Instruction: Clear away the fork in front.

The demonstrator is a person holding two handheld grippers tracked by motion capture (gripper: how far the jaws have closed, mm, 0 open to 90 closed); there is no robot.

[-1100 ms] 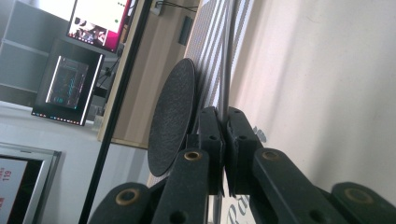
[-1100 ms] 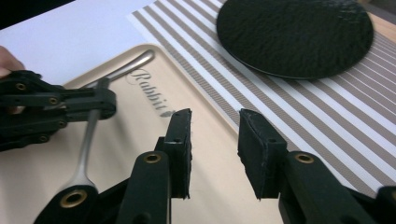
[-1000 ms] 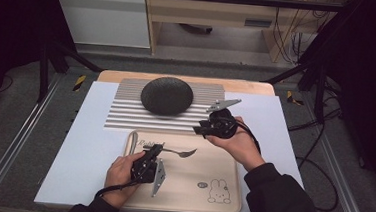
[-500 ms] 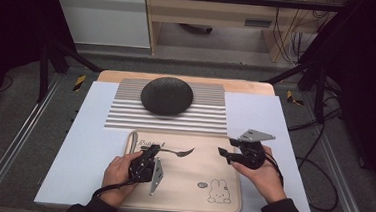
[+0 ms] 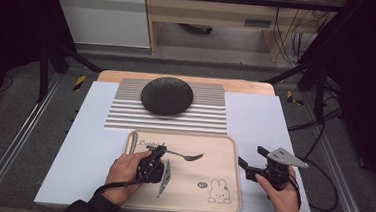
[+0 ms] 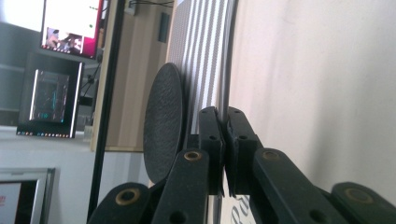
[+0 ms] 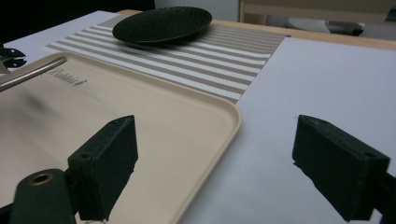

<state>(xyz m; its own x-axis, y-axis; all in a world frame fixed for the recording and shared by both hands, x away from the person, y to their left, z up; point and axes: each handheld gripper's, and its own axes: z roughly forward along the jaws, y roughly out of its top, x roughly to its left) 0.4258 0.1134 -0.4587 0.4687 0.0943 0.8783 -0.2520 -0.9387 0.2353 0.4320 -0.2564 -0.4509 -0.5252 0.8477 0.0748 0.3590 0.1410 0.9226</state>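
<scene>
- The right gripper (image 5: 250,155) is by the right edge of the tray (image 5: 223,153). Its fingers (image 7: 105,163) have just been opening and now stand wide, with nothing pinched between them.
- I think it is going for the tray's rim. To do it well, slide in low so one finger goes over the rim and one goes under, then close slowly.
- The left gripper (image 5: 160,151) rests on the tray. Its fingers are closed tight, and they seem to pinch the thin handle of the spoon (image 5: 187,156). It should keep still so the spoon does not slip.
- The tray is pale and flat, with round corners and a low rim. It has a little bunny drawn on it.
- It lies at the middle of the table's near edge.
- The spoon is shiny and thin and lies across the tray's far part.
</scene>
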